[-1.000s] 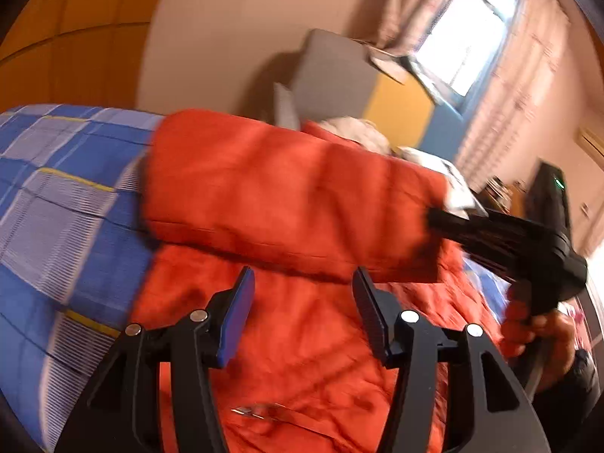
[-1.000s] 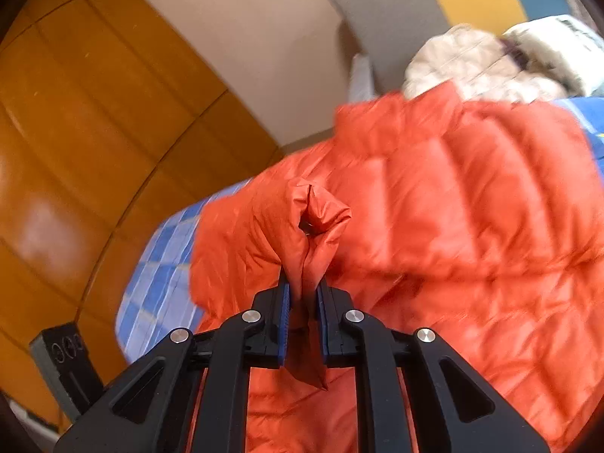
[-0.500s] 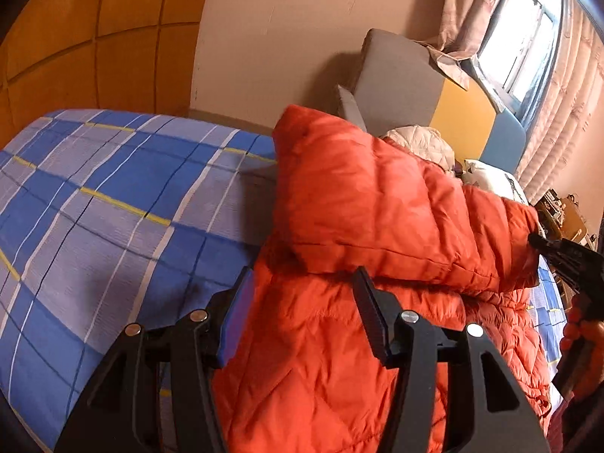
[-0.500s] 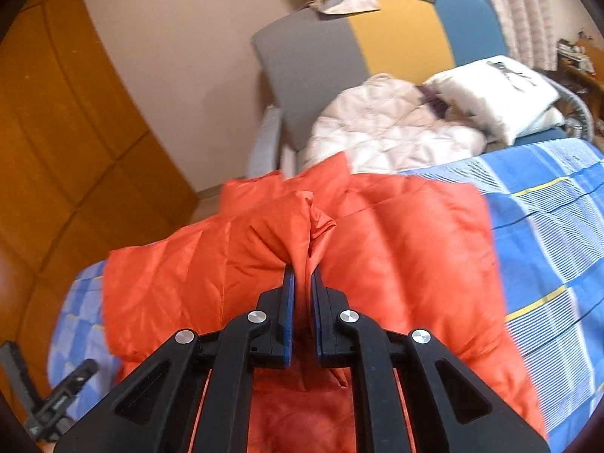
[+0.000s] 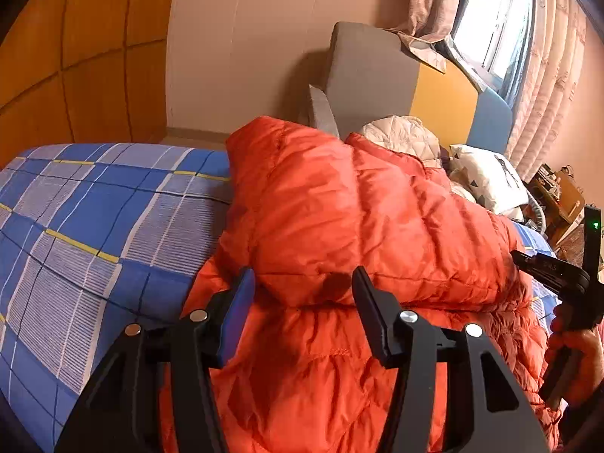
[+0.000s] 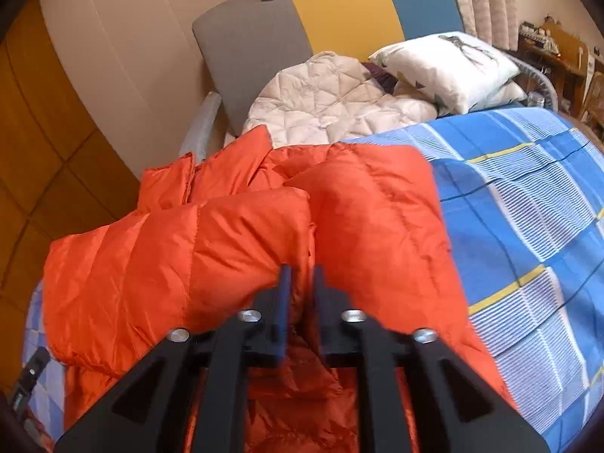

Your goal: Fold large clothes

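Note:
An orange puffer jacket (image 5: 339, 370) lies spread on the bed, and one sleeve (image 5: 370, 226) is folded across its body. My left gripper (image 5: 302, 287) hovers open just above the jacket, with the sleeve's folded edge right ahead of its fingertips and nothing gripped. In the right wrist view the sleeve (image 6: 181, 256) lies flat on the jacket (image 6: 377, 207). My right gripper (image 6: 302, 275) is at the cuff end. Its jaws are opening, a narrow gap apart, and a fold of orange fabric still sits between them. The right gripper (image 5: 521, 258) also shows at the right edge of the left wrist view, held by a hand.
The bed has a blue checked sheet (image 5: 94, 226) (image 6: 528, 226). At its head lie a cream quilted garment (image 6: 332, 102) and a white pillow (image 6: 449, 64), below a grey, yellow and blue headboard (image 6: 264, 45). Orange wooden panels (image 5: 75, 56) line the left wall.
The right gripper carried the pinched sleeve across and down, and the sleeve now lies flat on the jacket. Its jaws have begun to part. The left gripper drifted sideways, still open.

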`<state>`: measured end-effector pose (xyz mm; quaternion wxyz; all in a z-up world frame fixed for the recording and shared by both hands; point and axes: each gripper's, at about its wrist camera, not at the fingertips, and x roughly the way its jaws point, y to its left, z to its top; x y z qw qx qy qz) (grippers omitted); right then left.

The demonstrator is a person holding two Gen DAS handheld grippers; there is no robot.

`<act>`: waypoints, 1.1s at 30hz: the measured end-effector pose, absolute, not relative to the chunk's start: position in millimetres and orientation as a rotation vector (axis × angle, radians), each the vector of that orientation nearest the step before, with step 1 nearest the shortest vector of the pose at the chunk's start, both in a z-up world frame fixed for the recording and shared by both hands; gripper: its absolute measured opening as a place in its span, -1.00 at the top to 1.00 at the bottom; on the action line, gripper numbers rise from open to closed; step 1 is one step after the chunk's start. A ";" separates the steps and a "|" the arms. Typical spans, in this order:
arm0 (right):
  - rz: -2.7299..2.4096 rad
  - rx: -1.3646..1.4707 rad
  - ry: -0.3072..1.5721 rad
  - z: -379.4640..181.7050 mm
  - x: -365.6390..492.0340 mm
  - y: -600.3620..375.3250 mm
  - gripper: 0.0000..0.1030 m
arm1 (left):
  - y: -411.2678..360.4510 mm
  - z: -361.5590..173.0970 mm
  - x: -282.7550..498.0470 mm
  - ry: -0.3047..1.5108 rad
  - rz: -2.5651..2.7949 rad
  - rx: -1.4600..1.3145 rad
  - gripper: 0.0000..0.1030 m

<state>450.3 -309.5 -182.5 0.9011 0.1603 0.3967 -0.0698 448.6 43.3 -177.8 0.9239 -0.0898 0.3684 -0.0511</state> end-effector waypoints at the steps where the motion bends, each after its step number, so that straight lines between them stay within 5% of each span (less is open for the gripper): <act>1: -0.150 0.324 0.794 -177.1 445.2 -308.3 0.01 | 41.1 -175.6 448.3 0.746 -0.101 -0.172 -0.03; 2: -0.154 0.313 0.776 -172.2 441.8 -306.9 -0.11 | 39.6 -173.2 448.5 0.738 -0.104 -0.163 -0.03; 14: -0.096 0.515 0.836 -194.7 414.9 -299.6 -0.12 | 36.0 -158.8 474.2 0.721 -0.126 -0.155 -0.03; 21: -0.174 0.447 0.802 -183.3 442.7 -305.3 0.92 | 21.9 -169.7 494.5 0.761 -0.136 -0.138 -0.02; 33: -0.252 0.338 0.929 -222.7 462.9 -312.0 0.93 | 10.5 -214.2 516.3 0.892 -0.110 -0.142 -0.05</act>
